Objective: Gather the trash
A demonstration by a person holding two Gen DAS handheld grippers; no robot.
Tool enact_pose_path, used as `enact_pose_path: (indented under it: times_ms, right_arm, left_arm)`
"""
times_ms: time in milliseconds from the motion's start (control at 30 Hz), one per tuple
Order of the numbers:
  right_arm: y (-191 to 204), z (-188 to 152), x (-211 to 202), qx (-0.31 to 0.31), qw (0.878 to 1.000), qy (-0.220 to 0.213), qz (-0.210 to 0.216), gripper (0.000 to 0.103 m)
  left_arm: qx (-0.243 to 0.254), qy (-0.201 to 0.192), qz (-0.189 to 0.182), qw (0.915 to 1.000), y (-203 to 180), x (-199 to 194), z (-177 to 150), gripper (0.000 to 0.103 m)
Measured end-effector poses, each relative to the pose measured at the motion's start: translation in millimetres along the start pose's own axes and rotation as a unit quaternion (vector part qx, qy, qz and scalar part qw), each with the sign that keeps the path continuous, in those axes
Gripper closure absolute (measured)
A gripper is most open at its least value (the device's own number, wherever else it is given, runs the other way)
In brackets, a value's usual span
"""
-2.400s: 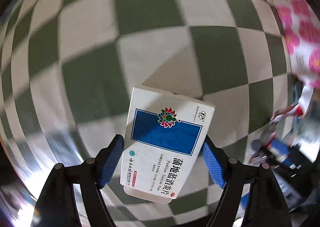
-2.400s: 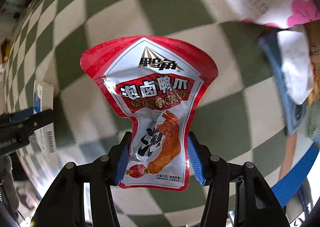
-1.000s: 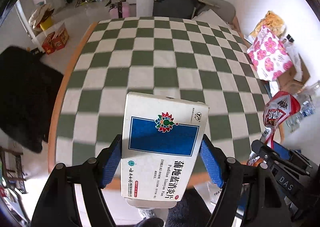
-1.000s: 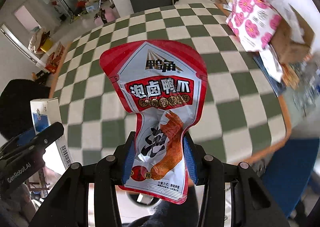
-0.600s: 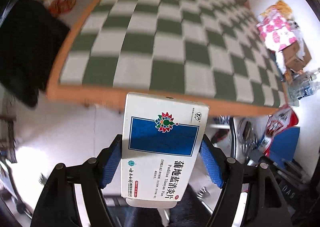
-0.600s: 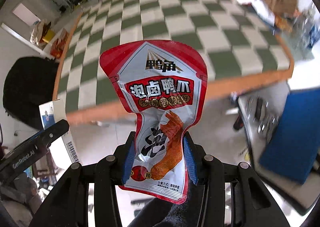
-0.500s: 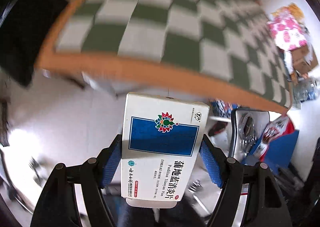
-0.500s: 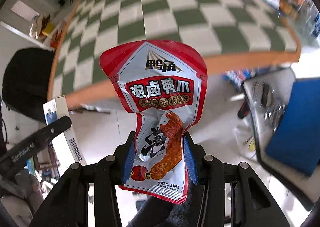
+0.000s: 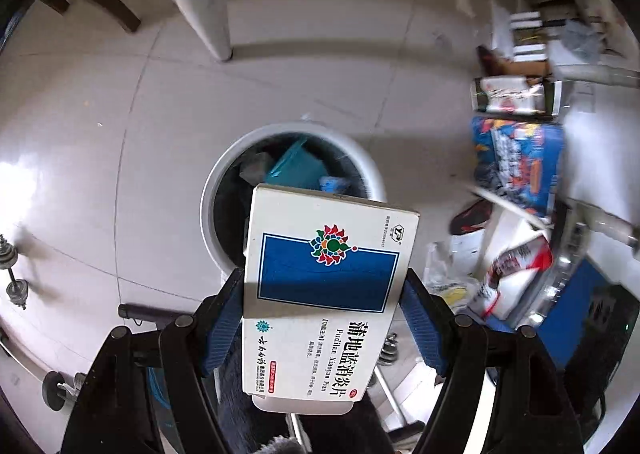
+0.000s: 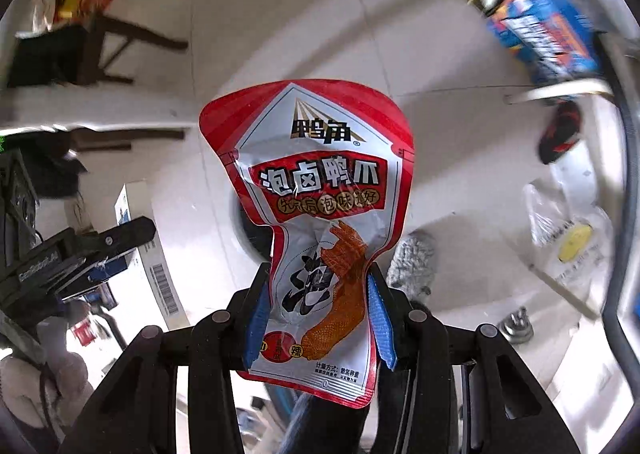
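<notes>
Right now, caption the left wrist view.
Left gripper holds the medicine box above the white trash bin.

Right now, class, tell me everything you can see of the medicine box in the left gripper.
The medicine box is a flat white carton with a blue panel, a many-coloured flower emblem and Chinese lettering over "Pudilan Xiaoyan Pian". An end flap shows at its near end. The left gripper clamps its long sides between blue pads, the printed face toward the camera. It hangs above a white-rimmed bin holding rubbish. The right view shows a barcode on its side.
</notes>
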State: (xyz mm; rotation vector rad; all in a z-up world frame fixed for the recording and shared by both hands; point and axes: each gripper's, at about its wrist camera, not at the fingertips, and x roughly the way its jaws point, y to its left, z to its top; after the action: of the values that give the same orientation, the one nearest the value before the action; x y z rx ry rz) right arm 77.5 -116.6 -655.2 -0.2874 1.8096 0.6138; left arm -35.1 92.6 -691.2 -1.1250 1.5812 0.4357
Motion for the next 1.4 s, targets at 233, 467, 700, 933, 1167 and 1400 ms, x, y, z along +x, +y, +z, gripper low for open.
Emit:
enact_pose_path:
  times_ms: [233, 467, 700, 933, 1167, 1400]
  right_arm:
    - [11.3, 35.0, 134.5, -0.094, 0.993, 0.071, -0.01, 0.048]
    - [17.5, 29.9, 149.5, -0.118, 0.991, 0.068, 0.0, 0.004]
    - [28.4, 1.2, 79.2, -0.117, 0.99, 0.017, -0.075, 0.001]
    - [49.1, -48.9, -51.4, -0.085, 0.991, -0.03, -0.1, 0.001]
    - [70.0, -104.5, -196.6, -0.076, 0.991, -0.056, -0.091, 0.001]
    - [83.7, -161.5, -330.8, -0.078, 0.99, -0.09, -0.07, 0.001]
  left_arm:
    - [-0.024, 0.006, 0.015, 0.9996, 40.6, 52.7, 7.5, 0.0]
    - [-0.025, -0.068, 0.102, 0.9921, 52.1, 16.1, -22.0, 0.0]
    - [0.024, -0.104, 0.143, 0.9839, 21.7, -48.4, -65.7, 0.0]
    - [0.072, -0.121, 0.146, 0.9792, -27.9, -145.8, -126.8, 0.0]
    - [0.108, -0.148, 0.132, 0.9742, -72.0, -248.2, -188.0, 0.0]
    - [0.127, -0.177, 0.086, 0.9723, -102.0, -338.4, -253.4, 0.0]
